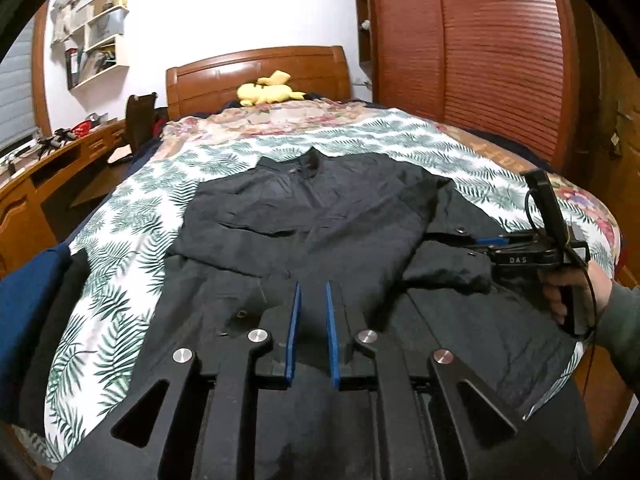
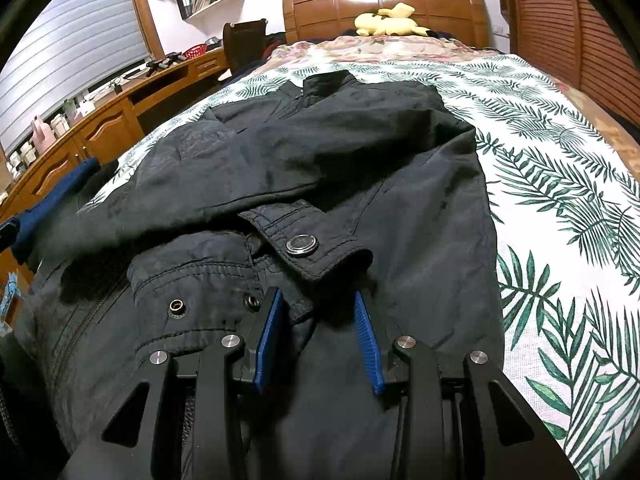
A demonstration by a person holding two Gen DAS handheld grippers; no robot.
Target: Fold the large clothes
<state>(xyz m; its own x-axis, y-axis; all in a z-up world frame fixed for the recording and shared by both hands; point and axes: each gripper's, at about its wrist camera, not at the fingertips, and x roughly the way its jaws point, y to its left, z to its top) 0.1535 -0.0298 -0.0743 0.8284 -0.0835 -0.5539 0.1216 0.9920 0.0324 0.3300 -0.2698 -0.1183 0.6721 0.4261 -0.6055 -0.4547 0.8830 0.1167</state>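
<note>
A large black jacket (image 1: 320, 216) lies flat on the leaf-print bedspread (image 1: 120, 216), collar toward the headboard. Both sleeves are folded across its front. My left gripper (image 1: 312, 284) hovers over the jacket's lower middle, open with a narrow gap and empty. My right gripper (image 2: 318, 294) is open just behind a sleeve cuff (image 2: 308, 236) with a metal snap; nothing is between the pads. The right gripper also shows in the left wrist view (image 1: 490, 242), at the jacket's right side by the folded cuffs.
A yellow plush toy (image 1: 266, 90) sits by the wooden headboard (image 1: 256, 68). A wooden desk (image 1: 48, 168) and chair run along the bed's left side. A louvred wooden wardrobe (image 1: 480, 48) stands on the right. Dark blue clothes (image 1: 28, 292) lie at the bed's left edge.
</note>
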